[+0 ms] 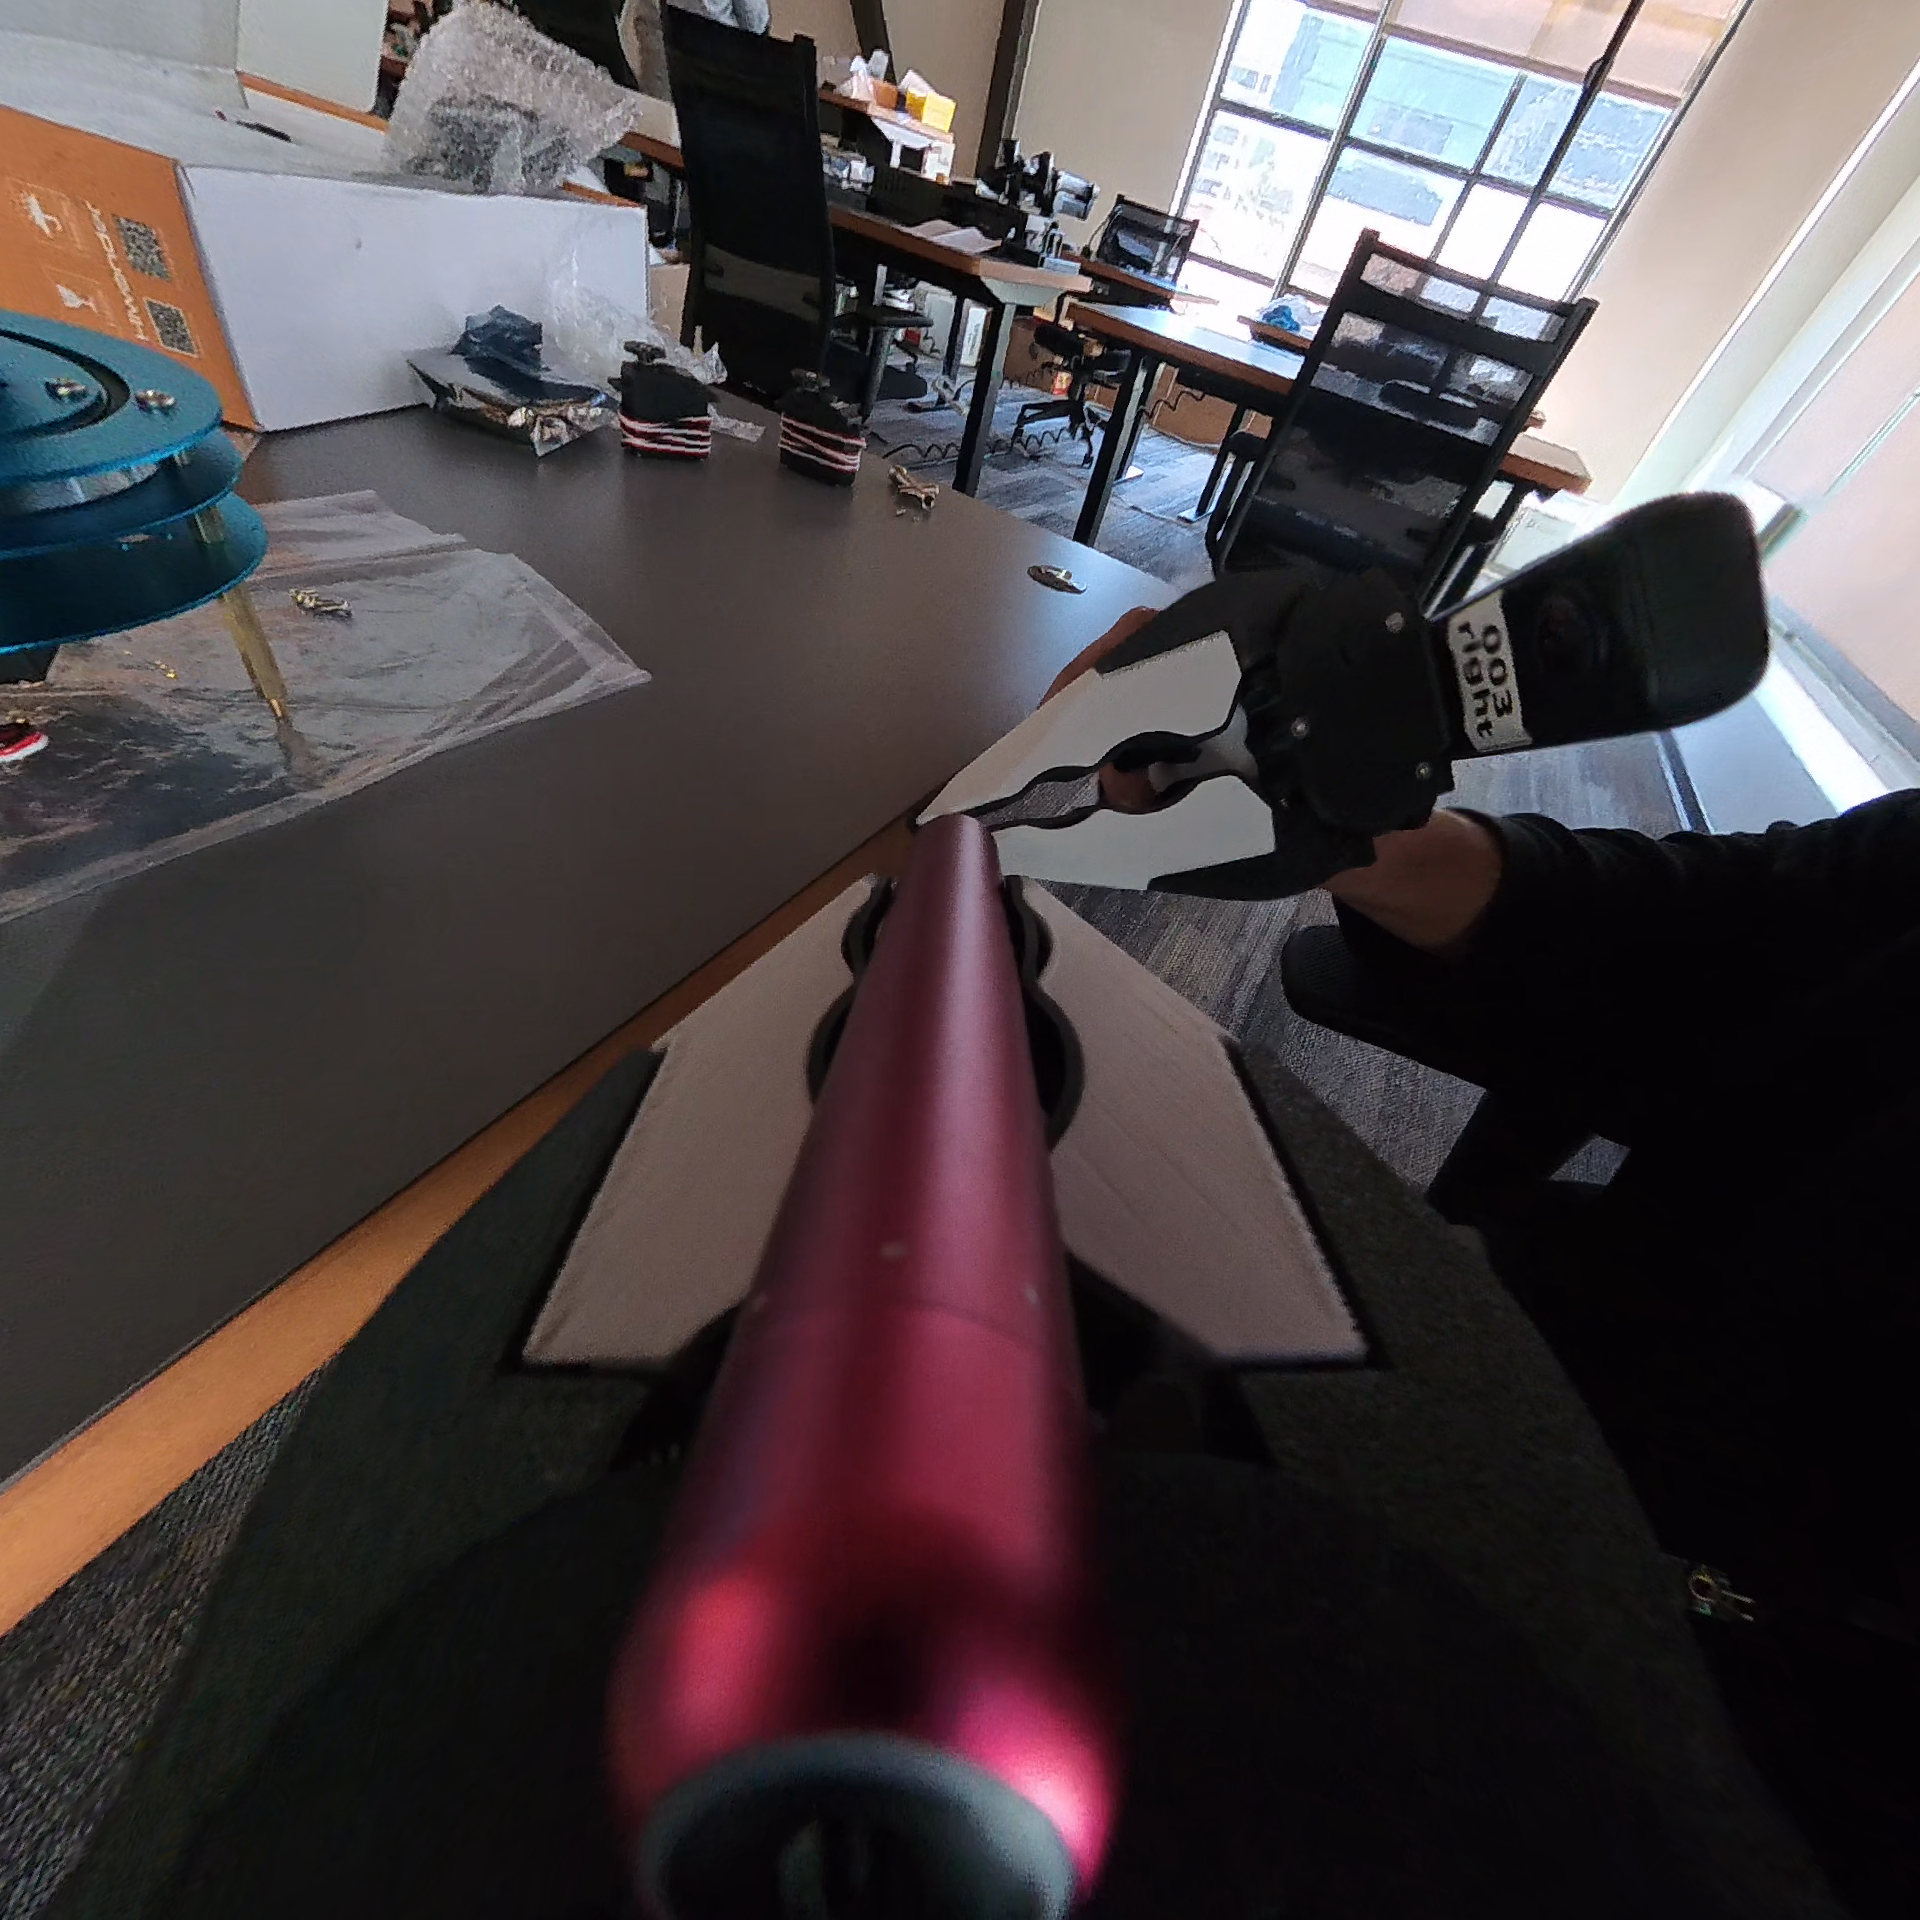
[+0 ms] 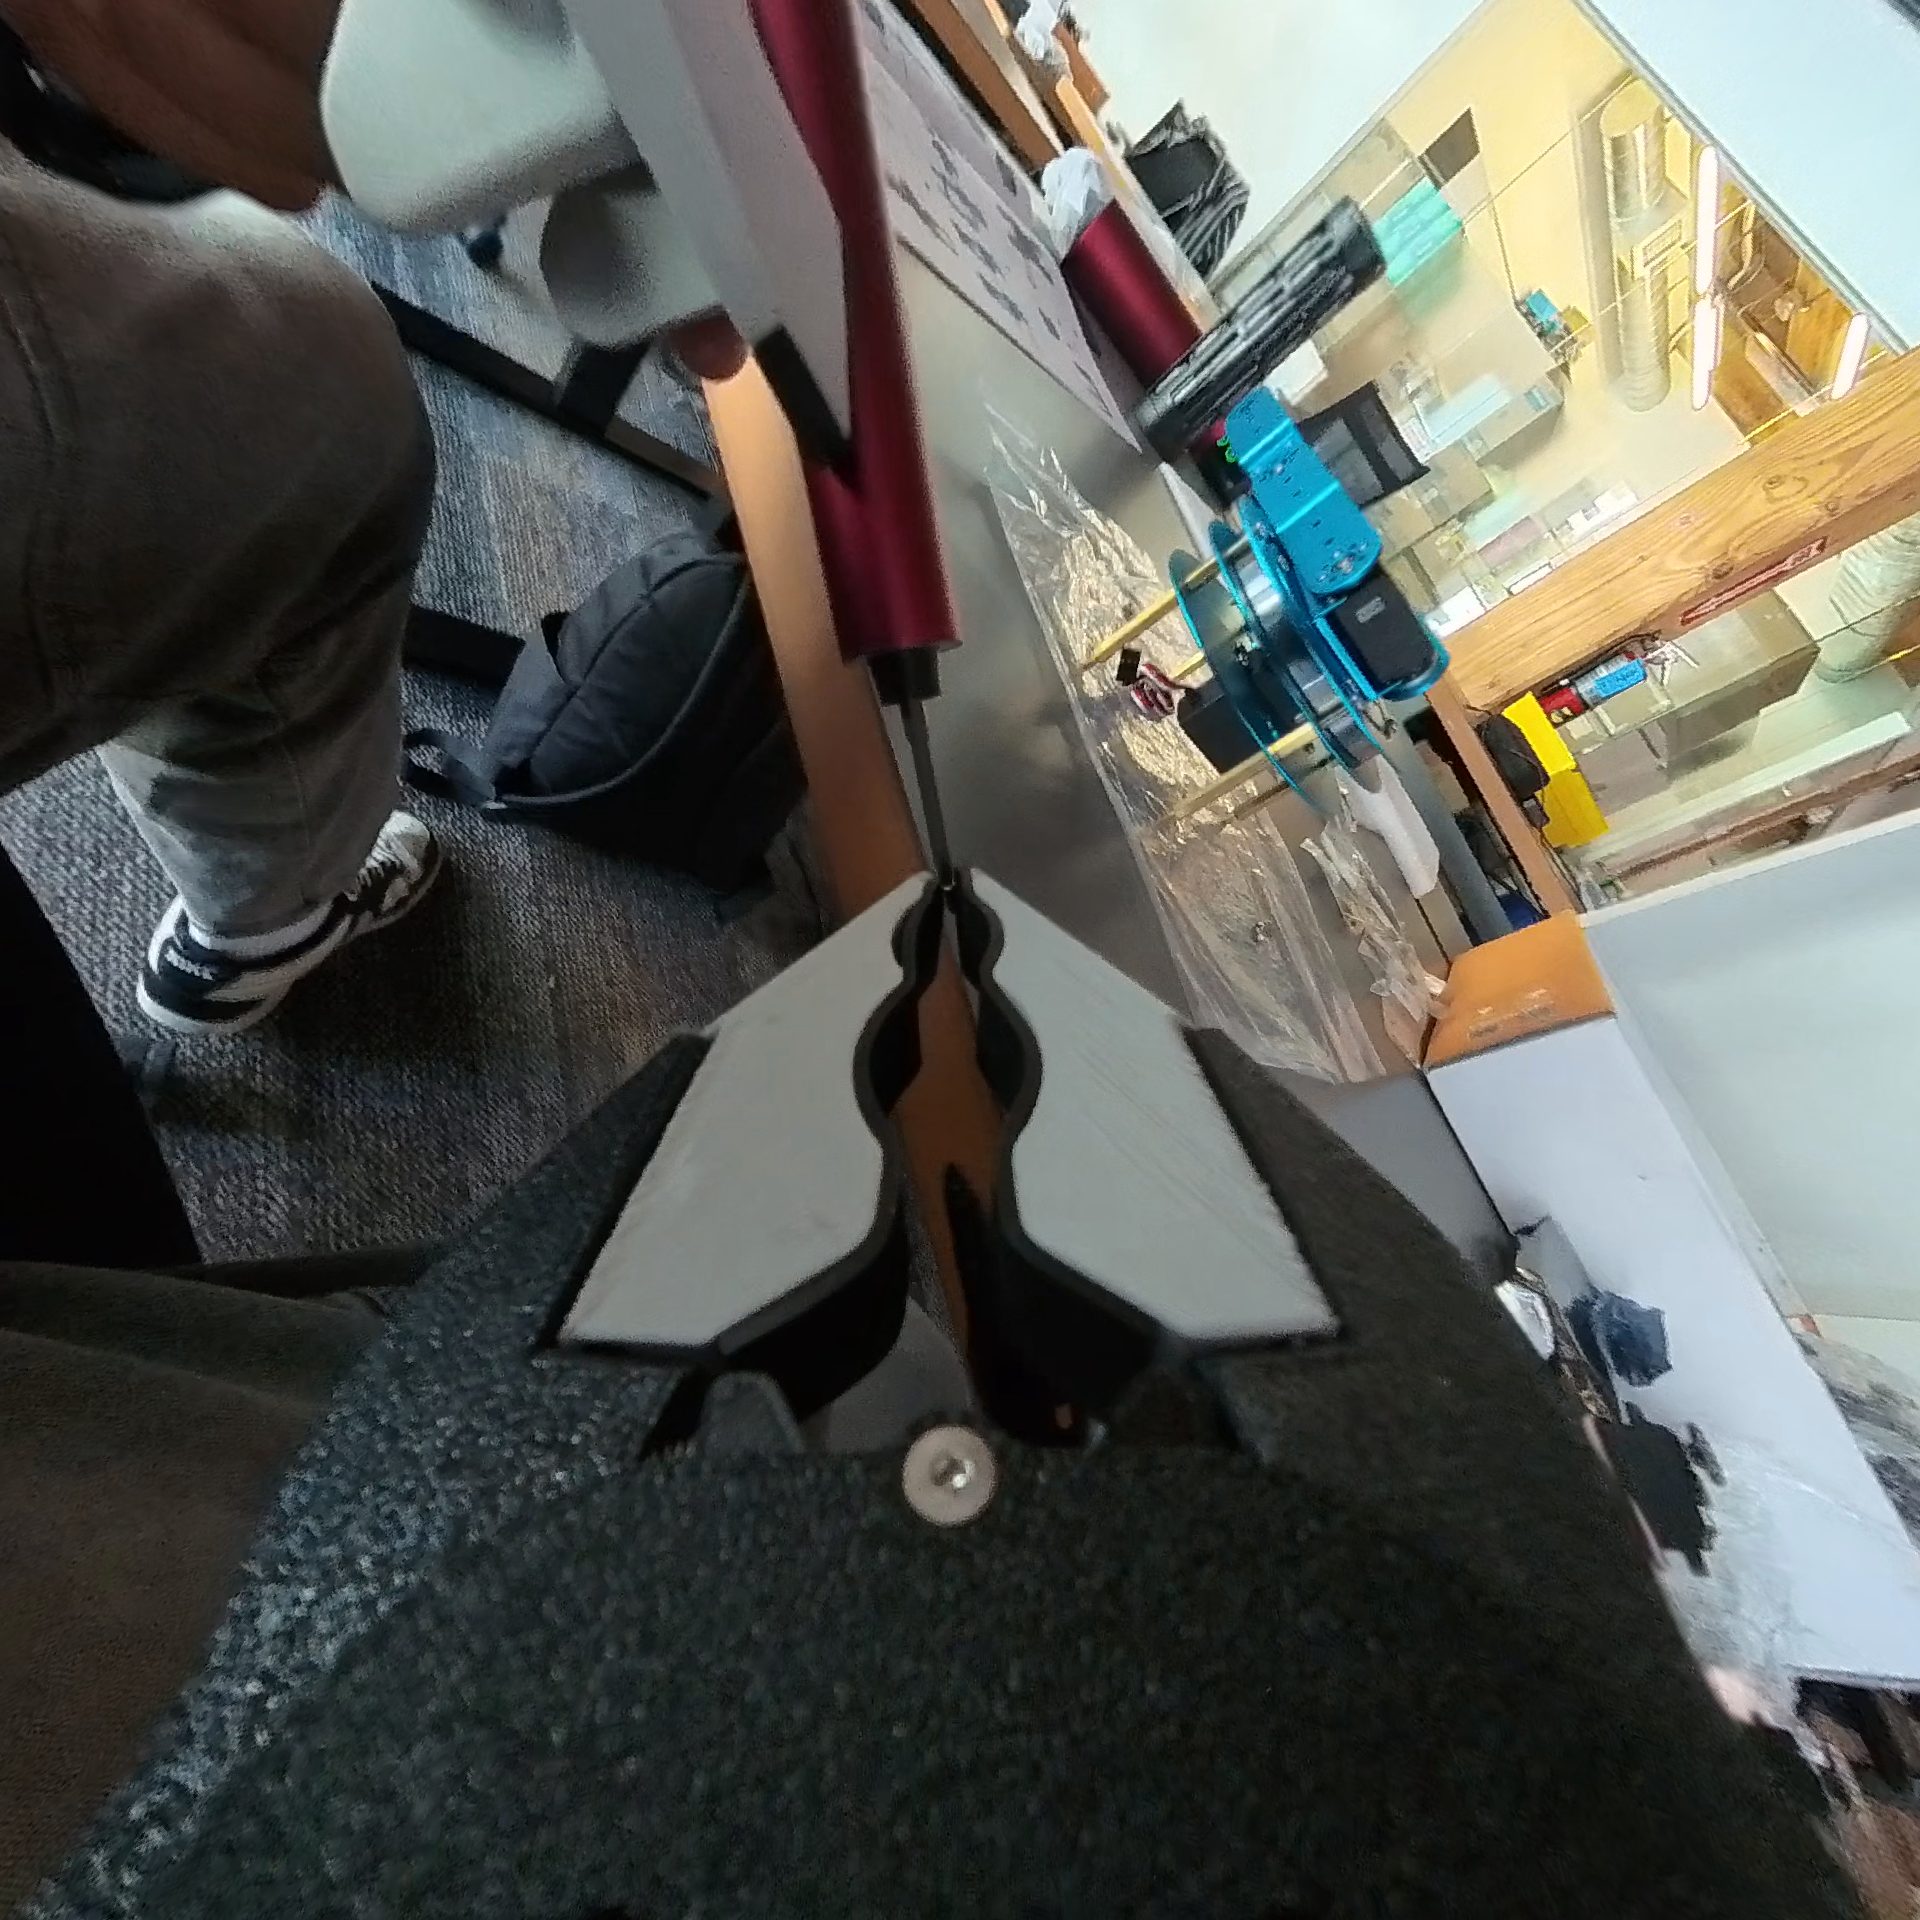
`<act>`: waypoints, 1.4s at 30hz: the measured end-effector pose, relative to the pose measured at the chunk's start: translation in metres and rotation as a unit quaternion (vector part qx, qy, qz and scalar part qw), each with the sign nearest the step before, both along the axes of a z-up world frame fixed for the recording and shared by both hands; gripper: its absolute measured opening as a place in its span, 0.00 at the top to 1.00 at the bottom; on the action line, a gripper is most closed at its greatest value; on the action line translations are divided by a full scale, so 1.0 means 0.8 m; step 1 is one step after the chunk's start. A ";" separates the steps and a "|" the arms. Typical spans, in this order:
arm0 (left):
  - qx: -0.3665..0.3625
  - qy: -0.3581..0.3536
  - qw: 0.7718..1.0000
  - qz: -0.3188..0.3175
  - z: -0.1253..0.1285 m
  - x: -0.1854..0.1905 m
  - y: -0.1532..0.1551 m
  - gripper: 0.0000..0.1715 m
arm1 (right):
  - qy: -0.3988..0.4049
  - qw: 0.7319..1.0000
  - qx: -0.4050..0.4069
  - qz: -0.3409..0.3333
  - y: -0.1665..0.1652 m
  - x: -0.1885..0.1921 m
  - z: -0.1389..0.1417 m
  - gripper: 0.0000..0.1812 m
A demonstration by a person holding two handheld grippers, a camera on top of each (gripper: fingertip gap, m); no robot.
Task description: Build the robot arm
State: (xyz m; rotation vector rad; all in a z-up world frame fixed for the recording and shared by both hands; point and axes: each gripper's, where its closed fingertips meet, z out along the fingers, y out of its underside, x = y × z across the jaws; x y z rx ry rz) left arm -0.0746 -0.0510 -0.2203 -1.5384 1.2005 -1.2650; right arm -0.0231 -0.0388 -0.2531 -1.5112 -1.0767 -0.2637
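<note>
My left gripper [image 1: 948, 896] is shut on the dark red handle of a screwdriver [image 1: 914, 1247], which runs forward between its white fingers. The tool is held just off the table's near edge. In the right wrist view the handle [image 2: 883, 488] ends in a thin black shaft [image 2: 923, 769]. My right gripper [image 2: 948, 889] is shut on the tip of that shaft. In the left wrist view the right gripper [image 1: 961, 823], held by a hand in a black sleeve, meets the handle's far end. The left gripper's white fingers [image 2: 727, 187] show at the top of the right wrist view.
A blue stacked-disc assembly [image 1: 104, 468] on brass posts stands on a clear plastic sheet [image 1: 343, 665] on the grey table [image 1: 623, 779]; it also shows in the right wrist view [image 2: 1309, 623]. Two black servos [image 1: 665, 410], loose screws [image 1: 912, 488] and a white-and-orange box [image 1: 416, 281] lie behind. A backpack [image 2: 644, 707] and a person's leg [image 2: 208, 468] are below. The tips of one gripper are about 7 cm away from the tips of the other.
</note>
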 end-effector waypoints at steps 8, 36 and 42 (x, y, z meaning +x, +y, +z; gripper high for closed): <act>0.024 0.010 1.000 0.016 0.005 -0.001 -0.002 0.88 | -0.005 1.000 0.011 -0.019 0.000 -0.002 0.002 0.94; 0.090 -0.125 0.949 0.275 0.092 -0.060 0.195 0.88 | 0.314 0.919 -0.225 0.084 0.271 0.007 0.100 0.59; -0.046 -0.210 0.921 0.325 0.060 -0.055 0.213 0.88 | 0.244 0.957 -0.153 0.040 0.273 0.000 0.089 0.63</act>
